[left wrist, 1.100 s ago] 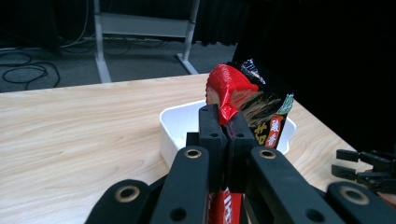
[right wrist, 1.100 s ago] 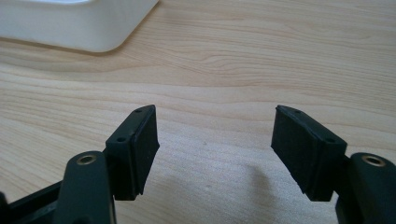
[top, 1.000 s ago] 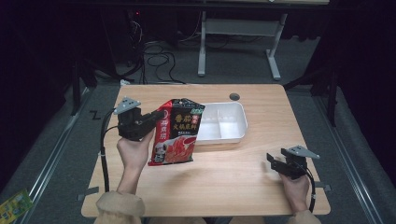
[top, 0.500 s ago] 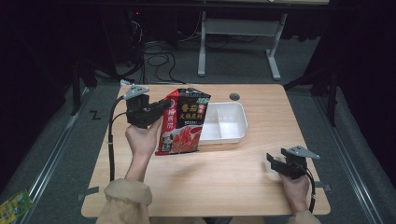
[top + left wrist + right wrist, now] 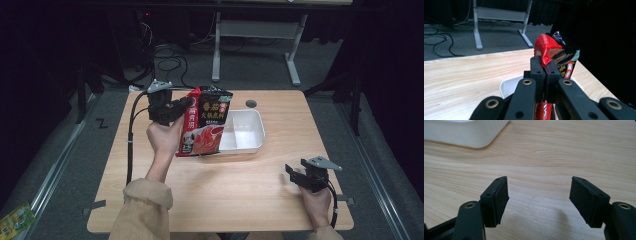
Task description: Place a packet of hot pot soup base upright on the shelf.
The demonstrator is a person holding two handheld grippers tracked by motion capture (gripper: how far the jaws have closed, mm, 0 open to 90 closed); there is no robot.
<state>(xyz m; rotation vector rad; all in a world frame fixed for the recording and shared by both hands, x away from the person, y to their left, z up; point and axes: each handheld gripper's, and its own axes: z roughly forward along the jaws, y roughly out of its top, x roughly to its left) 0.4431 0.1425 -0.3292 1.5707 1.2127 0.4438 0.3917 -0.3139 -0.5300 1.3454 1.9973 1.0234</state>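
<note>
Nearest, the right gripper rests on bare wood-grain table, its black jaws spread wide, holding nothing. Farther off, the left gripper pinches the crinkly red foil packet upright, overlapping the glossy white rounded tray.

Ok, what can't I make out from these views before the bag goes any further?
- White tray: its left compartment, hidden behind the red bag in the high view.
- Bag's lower half: covered by the left hand-held gripper in the left gripper view.
- Bag print: too small to read in the high view.
- Tray: cut off by the top edge in the right gripper view.
</note>
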